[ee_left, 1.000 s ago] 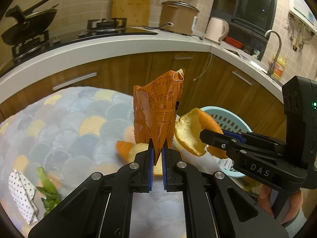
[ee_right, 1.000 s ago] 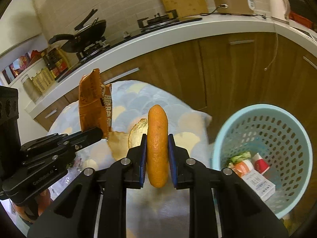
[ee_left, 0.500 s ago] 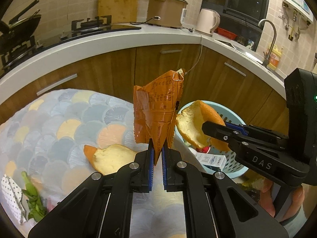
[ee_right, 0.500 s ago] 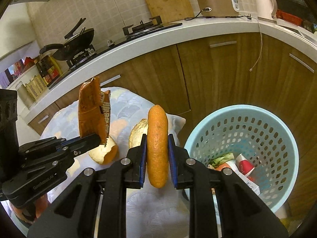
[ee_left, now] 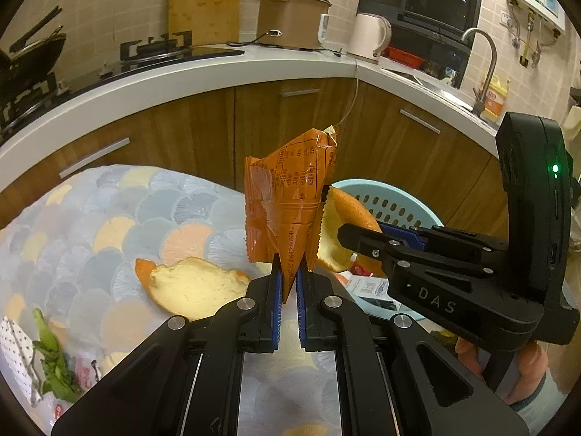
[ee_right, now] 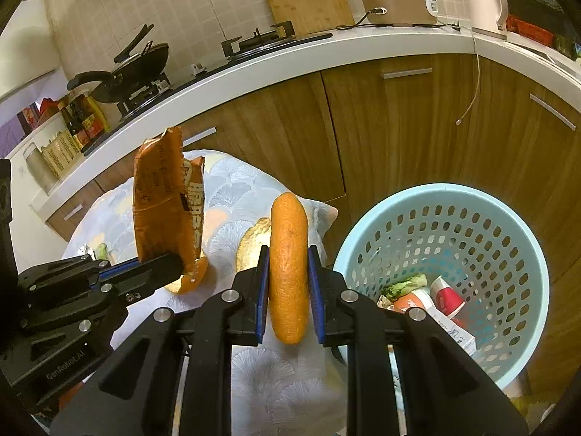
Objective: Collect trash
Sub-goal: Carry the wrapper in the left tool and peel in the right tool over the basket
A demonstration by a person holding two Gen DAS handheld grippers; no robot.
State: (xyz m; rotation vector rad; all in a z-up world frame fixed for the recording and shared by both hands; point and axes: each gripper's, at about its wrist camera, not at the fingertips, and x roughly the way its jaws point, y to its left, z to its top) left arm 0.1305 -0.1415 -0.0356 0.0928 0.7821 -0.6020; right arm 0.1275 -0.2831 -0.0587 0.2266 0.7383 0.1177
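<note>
My left gripper (ee_left: 288,276) is shut on an orange snack wrapper (ee_left: 290,200), held upright above the table; the wrapper also shows in the right wrist view (ee_right: 163,200). My right gripper (ee_right: 288,283) is shut on a curved piece of orange peel (ee_right: 288,269), held near the table's right end, left of the light blue perforated basket (ee_right: 450,196). From the left wrist view the peel (ee_left: 339,225) sits in front of the basket (ee_left: 395,196). The basket holds a red cup, a carton and greens.
Another orange peel (ee_left: 192,283) lies on the scallop-patterned tablecloth (ee_left: 109,218). Green vegetable scraps (ee_left: 51,359) and a dotted paper (ee_left: 16,356) lie at the table's near left. Wooden cabinets and a white counter (ee_right: 290,61) curve behind.
Both grippers have moved right toward the basket with their loads. The basket now shows larger and closer in the right wrist view.
</note>
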